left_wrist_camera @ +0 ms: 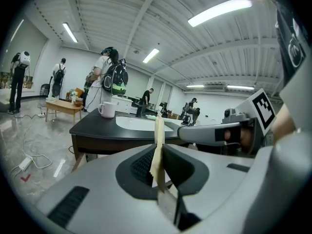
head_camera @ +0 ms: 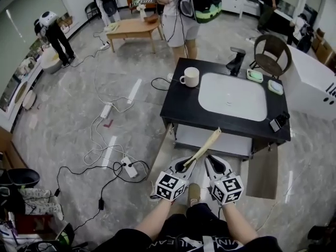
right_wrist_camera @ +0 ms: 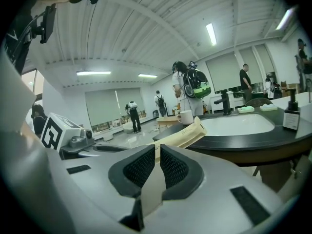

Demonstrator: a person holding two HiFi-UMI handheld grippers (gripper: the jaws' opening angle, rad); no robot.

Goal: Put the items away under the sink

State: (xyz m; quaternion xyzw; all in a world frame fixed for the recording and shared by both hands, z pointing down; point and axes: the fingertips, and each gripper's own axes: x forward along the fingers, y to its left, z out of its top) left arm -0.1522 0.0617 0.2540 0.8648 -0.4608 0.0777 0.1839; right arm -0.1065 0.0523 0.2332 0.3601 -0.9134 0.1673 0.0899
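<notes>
Left gripper point(left_wrist_camera: 159, 152): jaws nearly together, clamped on a thin tan paper packet point(head_camera: 206, 146), seen edge-on between the pads. Right gripper point(right_wrist_camera: 157, 150): jaws also narrow, and the same packet appears to run out from between them, so both look to grip it. The packet slants up and away from the grippers, its far end over the front edge of the black sink counter point(head_camera: 178, 104).

Below the counter, the open shelf point(head_camera: 210, 139) faces the person and looks bare as far as visible; wooden door panels stand open either side. A white mug point(head_camera: 190, 76) stands on the counter by the basin.

Progress: early to middle. The item is in hand and near the opening, not yet inside. Left to do: push it onto the shelf, then release.
</notes>
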